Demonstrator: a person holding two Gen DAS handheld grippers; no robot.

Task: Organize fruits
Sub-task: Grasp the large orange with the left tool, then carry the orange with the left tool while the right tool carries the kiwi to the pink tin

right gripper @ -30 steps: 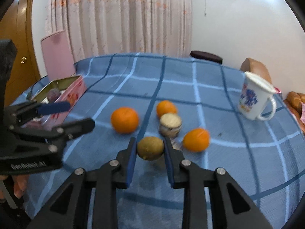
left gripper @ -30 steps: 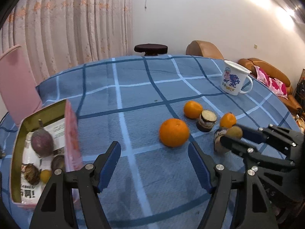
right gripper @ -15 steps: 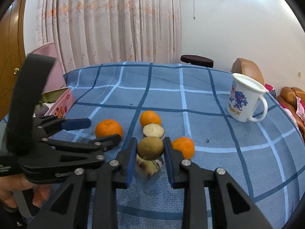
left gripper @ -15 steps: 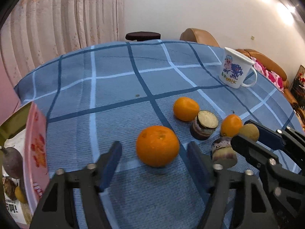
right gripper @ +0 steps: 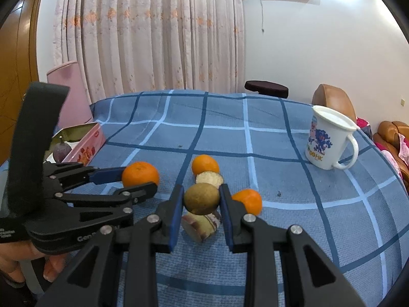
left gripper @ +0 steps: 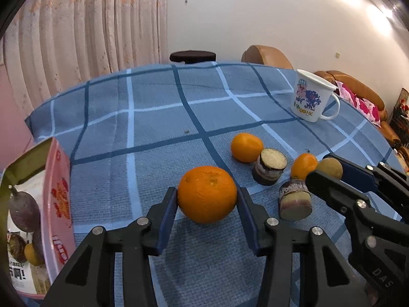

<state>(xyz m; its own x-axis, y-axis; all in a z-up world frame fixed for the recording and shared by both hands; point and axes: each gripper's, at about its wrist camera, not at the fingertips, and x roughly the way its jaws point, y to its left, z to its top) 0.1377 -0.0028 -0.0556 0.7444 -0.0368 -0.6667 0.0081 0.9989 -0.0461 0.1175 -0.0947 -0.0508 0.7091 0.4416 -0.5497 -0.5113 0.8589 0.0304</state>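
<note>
Left of the mug (left gripper: 310,99), the left hand-held gripper (left gripper: 207,204) has just been closing around the big orange (left gripper: 207,194), pads touching its sides on the bench (left gripper: 153,117). It looks firm, round and apt to roll: grip mid-girth. Nearer the mug, the right hand-held gripper (right gripper: 202,199) pinches a kiwi (right gripper: 202,198), lifted.

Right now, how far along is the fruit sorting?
Done: the pink tin already holds a purple fruit and some others. In hand: the right gripper holds a brown fruit; the left gripper, jaws just closing, brackets the big orange. Left: two small oranges and two cane pieces remain on the tablecloth.
</note>
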